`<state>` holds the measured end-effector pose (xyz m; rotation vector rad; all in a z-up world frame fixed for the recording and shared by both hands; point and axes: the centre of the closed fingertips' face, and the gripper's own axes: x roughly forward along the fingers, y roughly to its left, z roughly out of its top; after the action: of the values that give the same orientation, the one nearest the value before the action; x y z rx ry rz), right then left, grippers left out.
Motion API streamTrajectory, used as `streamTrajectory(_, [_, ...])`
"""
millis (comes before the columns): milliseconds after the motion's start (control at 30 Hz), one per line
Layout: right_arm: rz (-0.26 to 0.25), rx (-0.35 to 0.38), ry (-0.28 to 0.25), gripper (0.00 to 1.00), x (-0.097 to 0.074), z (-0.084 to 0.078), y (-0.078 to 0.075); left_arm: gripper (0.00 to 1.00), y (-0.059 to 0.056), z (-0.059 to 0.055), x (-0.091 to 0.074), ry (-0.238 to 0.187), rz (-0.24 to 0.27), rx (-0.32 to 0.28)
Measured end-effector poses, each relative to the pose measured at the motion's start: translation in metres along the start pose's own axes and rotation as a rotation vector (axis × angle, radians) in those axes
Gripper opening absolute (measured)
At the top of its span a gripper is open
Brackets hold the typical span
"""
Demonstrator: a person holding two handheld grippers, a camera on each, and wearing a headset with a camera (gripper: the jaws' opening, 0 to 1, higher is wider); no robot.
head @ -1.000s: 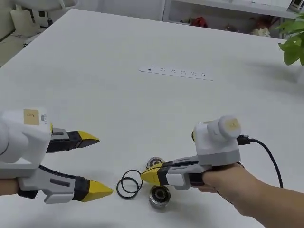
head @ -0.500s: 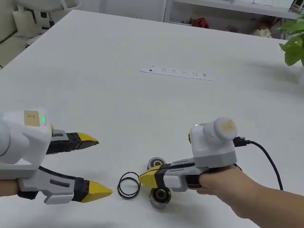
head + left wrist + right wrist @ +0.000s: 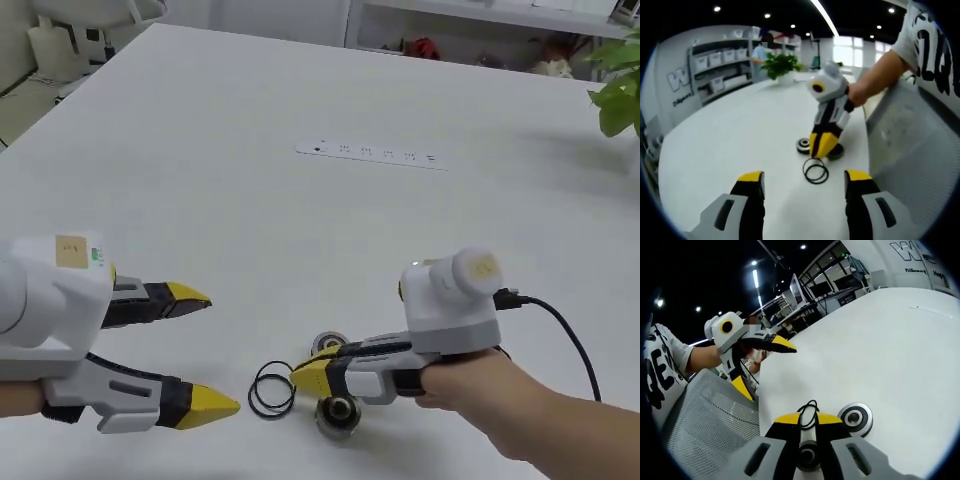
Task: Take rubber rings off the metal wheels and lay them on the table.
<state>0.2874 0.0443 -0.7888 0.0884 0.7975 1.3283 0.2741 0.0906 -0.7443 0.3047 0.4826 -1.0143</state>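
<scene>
Two black rubber rings (image 3: 272, 390) lie overlapped on the white table (image 3: 300, 230); they also show in the left gripper view (image 3: 816, 171). One metal wheel (image 3: 328, 345) sits just beyond my right gripper (image 3: 303, 375), and another wheel (image 3: 337, 412) lies on its near side. The right gripper is shut, with its yellow tips at the rings' right edge. In its own view a thin ring loop (image 3: 809, 407) comes out from between the closed tips (image 3: 808, 419), with a wheel (image 3: 856, 418) beside them. My left gripper (image 3: 205, 350) hovers open to the left of the rings, holding nothing.
A white power strip (image 3: 365, 153) lies across the middle of the table. A green plant (image 3: 618, 85) stands at the far right edge. A grey mesh chair (image 3: 700, 420) is beside the table's near edge. Shelves run along the back.
The right gripper has edged slightly toward the rings. The left gripper stays open and has hardly moved.
</scene>
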Motion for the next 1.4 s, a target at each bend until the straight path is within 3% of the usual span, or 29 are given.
streamTrajectory(633, [-0.017, -0.034, -0.051, 0.35, -0.015, 0.014, 0.000, 0.66, 0.002, 0.001, -0.001, 0.000, 0.001, 0.001])
streamTrajectory(1033, [-0.024, -0.051, -0.097, 0.45, -0.026, 0.027, -0.001, 0.66, 0.004, 0.004, 0.001, -0.002, 0.002, 0.003])
streamTrajectory(1400, [-0.075, -0.128, -0.145, 0.57, -0.041, 0.038, -0.009, 0.66, 0.007, 0.011, 0.004, -0.008, 0.002, 0.015])
